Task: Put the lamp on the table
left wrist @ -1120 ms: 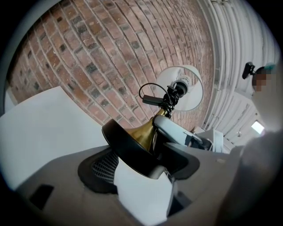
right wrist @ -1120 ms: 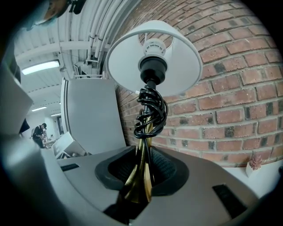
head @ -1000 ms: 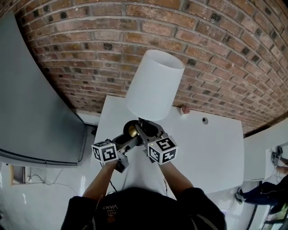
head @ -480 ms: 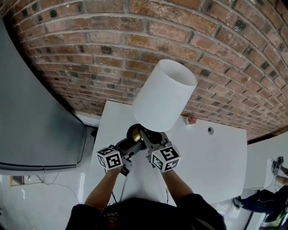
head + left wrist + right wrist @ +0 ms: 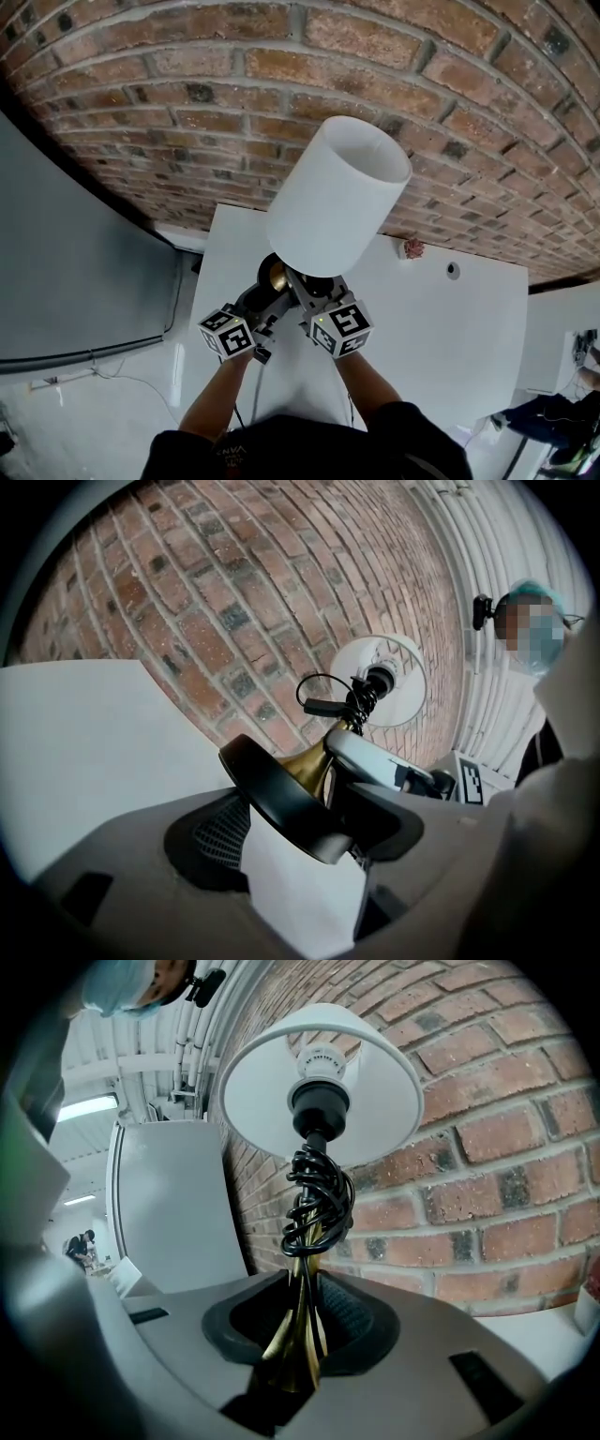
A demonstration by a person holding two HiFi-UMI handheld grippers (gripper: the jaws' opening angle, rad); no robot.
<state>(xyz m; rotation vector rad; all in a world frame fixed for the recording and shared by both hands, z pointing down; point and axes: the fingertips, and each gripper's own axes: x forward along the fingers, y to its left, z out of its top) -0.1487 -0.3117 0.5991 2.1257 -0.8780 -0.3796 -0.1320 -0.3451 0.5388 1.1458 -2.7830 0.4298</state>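
The lamp is held in the air over the white table [image 5: 441,319], tilted with its white shade [image 5: 333,197] toward the brick wall. My left gripper [image 5: 262,298] is shut on the rim of the lamp's round black base [image 5: 281,794], and a white tag hangs beneath it. My right gripper [image 5: 300,283] is shut on the thin brass stem [image 5: 298,1335]. A black cord [image 5: 314,1199] is coiled round the stem below the bulb socket. The shade's open underside [image 5: 319,1082] faces the right gripper view.
A brick wall [image 5: 187,112] runs behind the table. A grey panel [image 5: 66,262] stands to the left. A small pink object [image 5: 410,248] and a round cable hole [image 5: 454,270] are at the table's far edge. A person [image 5: 539,639] is visible at right.
Both grippers have kept their hold. The lamp has shifted slightly toward the wall, and its shade now leans more to the right and looks larger in the head view.
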